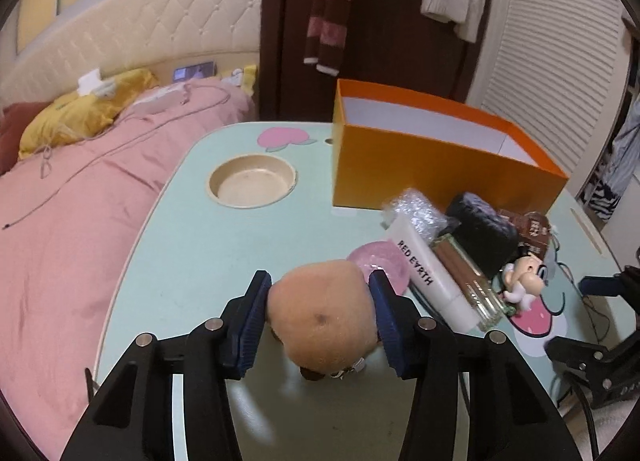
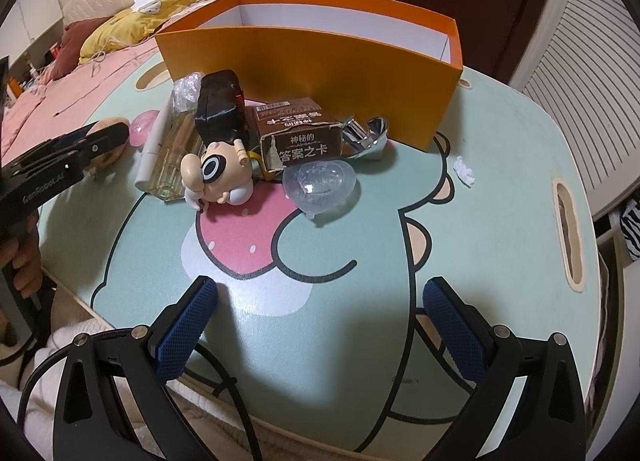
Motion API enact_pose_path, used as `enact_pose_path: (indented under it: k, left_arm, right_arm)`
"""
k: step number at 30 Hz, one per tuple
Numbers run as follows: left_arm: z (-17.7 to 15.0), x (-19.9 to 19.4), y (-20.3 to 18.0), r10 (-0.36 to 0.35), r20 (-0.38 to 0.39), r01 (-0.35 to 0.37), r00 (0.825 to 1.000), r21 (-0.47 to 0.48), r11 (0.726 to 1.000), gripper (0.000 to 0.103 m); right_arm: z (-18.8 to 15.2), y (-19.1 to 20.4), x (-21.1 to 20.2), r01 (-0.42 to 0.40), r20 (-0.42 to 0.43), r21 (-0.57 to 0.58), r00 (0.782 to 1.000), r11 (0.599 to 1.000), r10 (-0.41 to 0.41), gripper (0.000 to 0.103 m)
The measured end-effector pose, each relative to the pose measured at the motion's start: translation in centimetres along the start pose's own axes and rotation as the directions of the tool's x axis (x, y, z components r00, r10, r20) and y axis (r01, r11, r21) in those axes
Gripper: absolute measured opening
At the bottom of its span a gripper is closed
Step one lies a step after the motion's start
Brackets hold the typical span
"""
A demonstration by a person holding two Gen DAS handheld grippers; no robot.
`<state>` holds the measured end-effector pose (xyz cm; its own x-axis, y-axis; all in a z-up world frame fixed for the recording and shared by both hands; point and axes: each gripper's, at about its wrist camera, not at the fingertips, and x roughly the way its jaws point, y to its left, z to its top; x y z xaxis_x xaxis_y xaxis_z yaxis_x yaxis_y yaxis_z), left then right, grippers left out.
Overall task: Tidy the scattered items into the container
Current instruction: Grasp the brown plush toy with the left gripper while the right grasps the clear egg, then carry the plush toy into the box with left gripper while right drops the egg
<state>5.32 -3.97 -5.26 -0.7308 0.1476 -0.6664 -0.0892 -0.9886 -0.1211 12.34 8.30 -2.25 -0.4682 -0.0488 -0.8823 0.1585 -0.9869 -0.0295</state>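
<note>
Clamped by the left gripper (image 1: 320, 301), a tan plush toy (image 1: 324, 317) sits over the table's (image 1: 192, 229) near edge; the orange box (image 1: 432, 169) stands toward its far edge. Right wrist view: right gripper (image 2: 320, 325) gapes wide, holding nothing, above the near edge, with the figurine (image 2: 218, 173) mid-table.

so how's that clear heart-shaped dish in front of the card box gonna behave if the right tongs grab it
The clear heart-shaped dish looks like thin hard plastic, so probably light and stiff, though a hard squeeze might crack it. Its glossy curved sides could slip between the pads of the right tongs. It appears to stand on small feet, so a push may tip it rather than slide it.
</note>
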Motion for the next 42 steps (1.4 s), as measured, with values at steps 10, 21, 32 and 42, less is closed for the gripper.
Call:
enact_pose_path:
  k: [10, 21, 32, 42]
  left_arm:
    - [-0.7, -2.3, -1.0, -0.089, 0.118, 0.090, 0.989, -0.002, 0.996, 0.049]
    - [-0.6, -2.0, -0.4, -0.102, 0.114, 0.106, 0.988, -0.026, 0.994, 0.049]
    - [-0.5, -2.9, -1.0, -0.110, 0.165, 0.112, 0.980, 0.001, 0.994, 0.049]
    - [2.2, -3.9, -2.4, -0.133, 0.199, 0.128, 0.971, 0.036, 0.991, 0.049]
  right_arm:
    - [0.9, -2.1, -1.8, -0.074, 0.153, 0.059, 0.986, 0.995, 0.065, 0.066]
    - [3.0, -1.3, 0.7, -0.060, 0.140, -0.047, 0.988, 0.997, 0.066, 0.050]
    - [2.3, -2.8, -0.6, -0.120, 0.207, -0.013, 0.971, 0.993, 0.120, 0.039]
    - [3.7, -4.5, -3.6, -0.174, 0.306, 0.022, 0.939, 0.985, 0.159, 0.039]
